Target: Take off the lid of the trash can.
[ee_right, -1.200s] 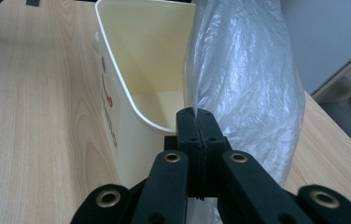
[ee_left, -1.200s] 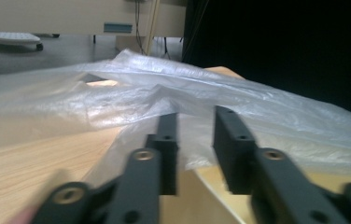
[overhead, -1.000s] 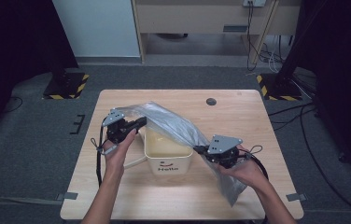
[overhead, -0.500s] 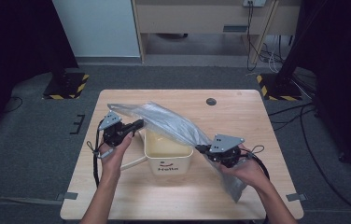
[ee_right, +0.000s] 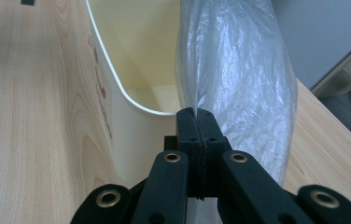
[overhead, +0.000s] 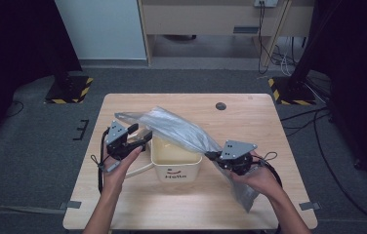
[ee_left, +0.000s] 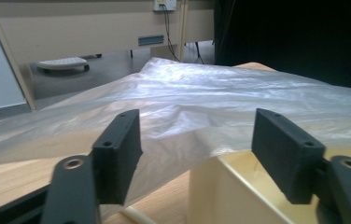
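Two grippers work over a cream bin (overhead: 176, 163) that stands near the middle of the wooden table (overhead: 259, 122), with a clear plastic bag (overhead: 181, 129) draped slantwise across the bin's open top and running down past its right side to the table's front edge. At the bin's left rim the left gripper (overhead: 140, 138) has just been opening: its jaws stand spread with the bag's edge lying loose between them, no pad pressing on it. On the bin's right the right gripper (overhead: 210, 156) has its jaws pressed together, pinching a fold of the bag.
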`<state>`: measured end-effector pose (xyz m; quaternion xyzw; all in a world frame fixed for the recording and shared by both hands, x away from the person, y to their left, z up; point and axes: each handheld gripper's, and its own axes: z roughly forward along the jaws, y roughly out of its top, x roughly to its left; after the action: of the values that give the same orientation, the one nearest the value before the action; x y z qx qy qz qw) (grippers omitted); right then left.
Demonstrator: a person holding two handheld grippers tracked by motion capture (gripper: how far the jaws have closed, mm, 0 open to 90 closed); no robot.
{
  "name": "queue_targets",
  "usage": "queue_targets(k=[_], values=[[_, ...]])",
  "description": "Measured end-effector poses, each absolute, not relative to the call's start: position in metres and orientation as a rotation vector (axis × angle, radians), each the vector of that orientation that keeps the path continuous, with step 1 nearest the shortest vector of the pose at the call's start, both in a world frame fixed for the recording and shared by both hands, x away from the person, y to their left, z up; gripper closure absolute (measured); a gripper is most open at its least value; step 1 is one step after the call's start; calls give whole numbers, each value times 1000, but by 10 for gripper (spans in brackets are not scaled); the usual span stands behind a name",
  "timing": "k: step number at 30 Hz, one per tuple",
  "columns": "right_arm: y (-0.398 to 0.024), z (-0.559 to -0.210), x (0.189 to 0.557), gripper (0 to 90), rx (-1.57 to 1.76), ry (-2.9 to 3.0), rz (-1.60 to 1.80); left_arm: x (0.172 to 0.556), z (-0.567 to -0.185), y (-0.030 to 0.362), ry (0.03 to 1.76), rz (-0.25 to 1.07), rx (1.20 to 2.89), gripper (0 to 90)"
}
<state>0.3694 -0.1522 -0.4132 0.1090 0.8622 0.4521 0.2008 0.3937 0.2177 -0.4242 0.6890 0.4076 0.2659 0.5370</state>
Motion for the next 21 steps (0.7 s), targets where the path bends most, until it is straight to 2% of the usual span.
queue_targets(k=[2,21], values=[[-153,-413,369,900,306,2412,1263,395,-426,220,970,639,1634,235],[-162,-410,366,900,303,2410,1294,398,-427,238,970,669,1614,101]])
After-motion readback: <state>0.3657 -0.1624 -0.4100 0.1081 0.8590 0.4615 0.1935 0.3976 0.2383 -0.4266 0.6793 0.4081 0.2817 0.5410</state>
